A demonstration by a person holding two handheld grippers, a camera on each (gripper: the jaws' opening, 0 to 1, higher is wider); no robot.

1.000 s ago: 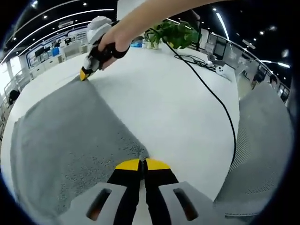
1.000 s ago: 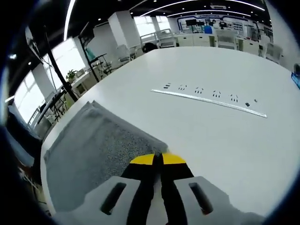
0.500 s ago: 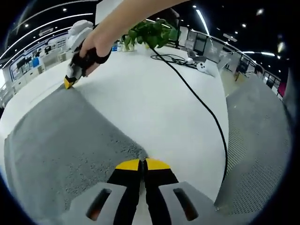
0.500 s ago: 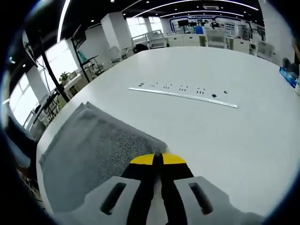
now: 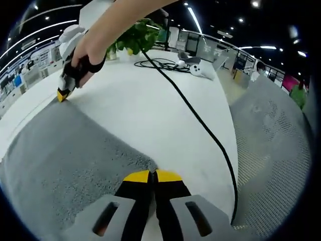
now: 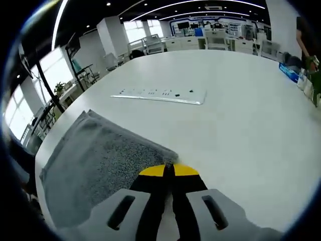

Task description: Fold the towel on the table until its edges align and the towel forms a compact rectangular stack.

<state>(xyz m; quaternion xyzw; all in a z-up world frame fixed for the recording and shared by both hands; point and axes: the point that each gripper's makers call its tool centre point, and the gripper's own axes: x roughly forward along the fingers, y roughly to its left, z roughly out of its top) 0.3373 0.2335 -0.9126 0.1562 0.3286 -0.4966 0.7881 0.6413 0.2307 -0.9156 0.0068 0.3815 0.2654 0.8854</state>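
In the left gripper view, my left gripper [image 5: 152, 174] sat at the bottom centre of the frame, its yellow-tipped jaws pressed together and pinching a corner of the grey towel [image 5: 65, 150]. The towel spread flat from that corner across the lower left of the frame, lying on the white table [image 5: 150, 100]. A black cable [image 5: 200, 123] ran across the table from the upper middle down toward the lower right edge, well apart from the towel. To the right of the table a grey mesh chair [image 5: 273, 150] took up the right side of the frame. In the upper left I saw the right gripper [image 5: 62, 94], held by a hand [image 5: 88, 52], with its yellow tip down on the far corner of the towel. Farther back, near the top centre, a green plant [image 5: 135, 37] stood on the table, and a small white device [image 5: 200, 72] lay at the end of a cable beside it.

In the right gripper view, my right gripper [image 6: 168, 170] was at the bottom centre, jaws clenched on a towel [image 6: 95, 155] corner. The towel stretched to the lower left of the frame. Beyond it, in the upper middle, a long white power strip [image 6: 158, 95] lay on the table [image 6: 241, 130], clear of the towel.
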